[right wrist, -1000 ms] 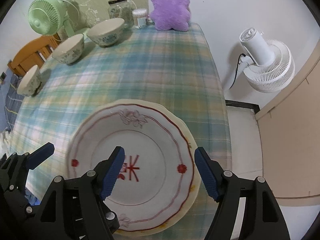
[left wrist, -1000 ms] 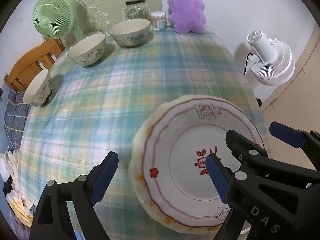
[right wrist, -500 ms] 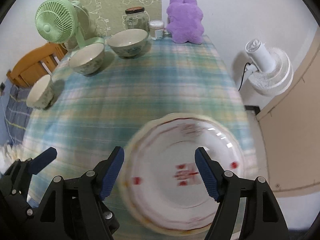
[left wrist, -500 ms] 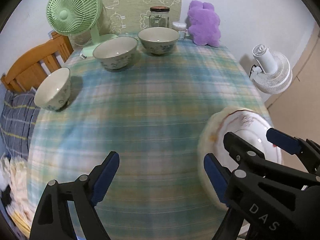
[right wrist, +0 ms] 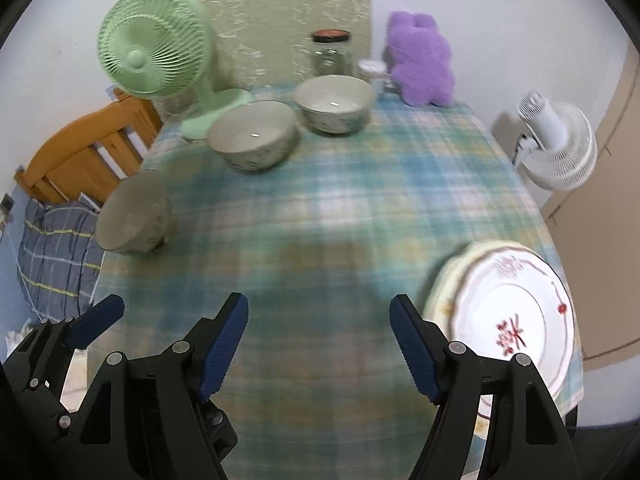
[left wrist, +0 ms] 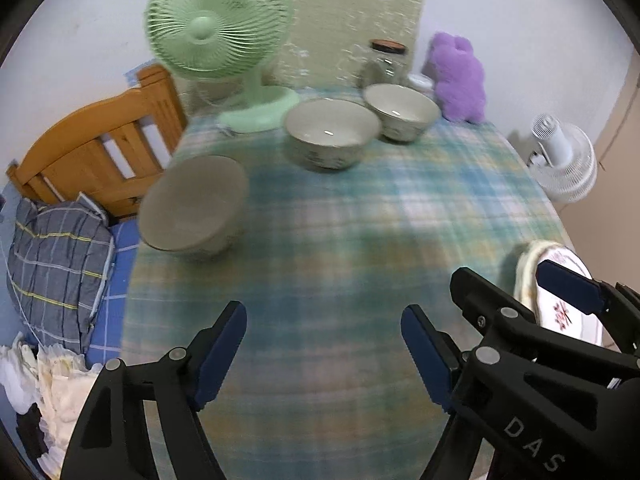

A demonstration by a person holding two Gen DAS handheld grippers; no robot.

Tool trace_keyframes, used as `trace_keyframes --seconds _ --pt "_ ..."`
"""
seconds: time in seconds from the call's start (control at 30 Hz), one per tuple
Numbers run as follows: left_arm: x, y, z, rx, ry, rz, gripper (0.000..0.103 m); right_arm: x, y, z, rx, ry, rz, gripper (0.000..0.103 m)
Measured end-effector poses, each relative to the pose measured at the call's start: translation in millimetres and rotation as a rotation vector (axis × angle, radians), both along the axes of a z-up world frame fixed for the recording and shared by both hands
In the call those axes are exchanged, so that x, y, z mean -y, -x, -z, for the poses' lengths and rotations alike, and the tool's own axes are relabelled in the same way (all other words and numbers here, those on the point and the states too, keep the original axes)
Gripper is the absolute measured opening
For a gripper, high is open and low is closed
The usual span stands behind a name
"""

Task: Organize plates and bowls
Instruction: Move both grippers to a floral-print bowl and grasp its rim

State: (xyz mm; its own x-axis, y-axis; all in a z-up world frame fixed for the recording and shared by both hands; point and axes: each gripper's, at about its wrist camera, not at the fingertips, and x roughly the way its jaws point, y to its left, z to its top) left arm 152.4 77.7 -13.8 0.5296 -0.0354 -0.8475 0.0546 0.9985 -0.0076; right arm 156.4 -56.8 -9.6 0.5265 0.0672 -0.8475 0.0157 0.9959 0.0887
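A stack of white plates with red trim [right wrist: 516, 316] lies at the near right of the plaid-covered table [right wrist: 340, 216]; it shows partly behind the right gripper in the left wrist view [left wrist: 560, 312]. Three pale bowls stand on the left and far side: a near-left one [left wrist: 192, 204] [right wrist: 134, 216], a middle one [left wrist: 330, 132] [right wrist: 254, 136] and a far one [left wrist: 402, 110] [right wrist: 334, 102]. My left gripper [left wrist: 324, 352] is open and empty over the table's near part. My right gripper [right wrist: 320, 344] is open and empty, left of the plates.
A green desk fan [right wrist: 160, 60], a glass jar [right wrist: 330, 54], a small white-lidded jar [right wrist: 372, 70] and a purple plush toy [right wrist: 424, 64] stand along the far edge. A wooden chair [left wrist: 100, 148] is at the left. A white floor fan [right wrist: 556, 140] is beyond the right edge.
Both grippers have swung left, away from the plates. The plates slid to the right of both views, and the bowls and green fan now look nearer and larger.
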Motion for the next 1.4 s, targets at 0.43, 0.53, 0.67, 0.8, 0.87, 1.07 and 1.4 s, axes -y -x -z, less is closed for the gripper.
trace_keyframes --seconds 0.43,0.53,0.67,0.8,0.87,1.07,1.4 --pt "-87.0 -49.3 3.6 0.024 -0.007 -0.115 0.078 -87.6 -53.2 -1.9 0.045 0.000 -0.054 0.076" --pt "-103.6 -62.3 6.0 0.029 -0.005 -0.130 0.078 -103.3 -67.7 -1.4 0.055 -0.001 -0.057 0.076" --pt "-116.2 -79.0 8.8 0.047 -0.035 -0.133 0.078 -120.8 -85.5 1.0 0.060 -0.010 -0.057 0.076" --pt "-126.2 -97.2 15.0 0.050 -0.067 -0.121 0.079 -134.9 -103.8 6.1 0.059 -0.015 -0.049 0.076" --pt "-129.5 -106.7 18.2 0.051 -0.087 -0.109 0.079 -141.8 -114.1 10.9 0.051 -0.020 -0.046 0.076" --pt "-138.1 -127.1 29.6 0.044 -0.099 -0.097 0.078 -156.6 -137.1 22.9 0.041 -0.020 -0.052 0.070" --pt "-144.7 -141.4 53.4 0.007 -0.072 -0.090 0.047 -173.4 -158.2 45.9 -0.006 -0.025 -0.078 0.048"
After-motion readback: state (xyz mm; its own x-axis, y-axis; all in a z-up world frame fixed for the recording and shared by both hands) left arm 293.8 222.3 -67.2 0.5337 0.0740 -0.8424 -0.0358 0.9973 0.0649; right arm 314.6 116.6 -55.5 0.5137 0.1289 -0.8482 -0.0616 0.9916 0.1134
